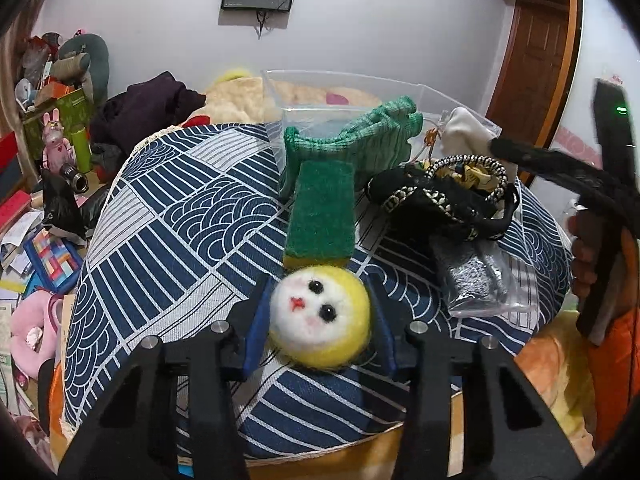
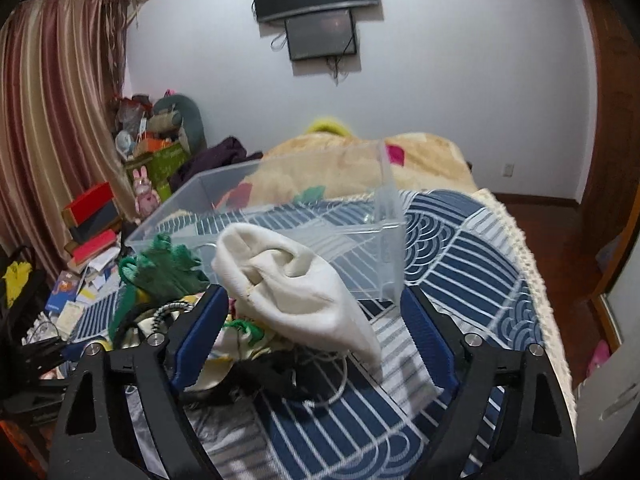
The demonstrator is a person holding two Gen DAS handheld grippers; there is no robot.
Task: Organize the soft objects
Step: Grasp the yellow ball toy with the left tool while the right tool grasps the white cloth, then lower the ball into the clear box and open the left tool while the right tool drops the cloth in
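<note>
In the left wrist view my left gripper [image 1: 320, 312] is shut on a yellow-and-white felt ball with a face [image 1: 320, 318], low over the blue patterned cloth [image 1: 168, 216]. Just beyond it lie a green-and-yellow sponge [image 1: 322, 216], a green knit glove [image 1: 360, 136], a black strap bundle [image 1: 432, 196] and a grey item in a plastic bag [image 1: 472, 276]. In the right wrist view my right gripper [image 2: 316, 316] is open around a cream cloth pouch [image 2: 296, 280], not touching it. The clear plastic box [image 2: 384, 196] stands behind it, with the glove [image 2: 164, 272] to the left.
The cloth covers a rounded surface on a bed with a beige blanket [image 2: 360, 160]. Clutter of boxes, books and toys fills the floor at the left [image 1: 40, 240]. A wooden door [image 1: 536, 64] and two wall screens [image 2: 320, 12] are behind.
</note>
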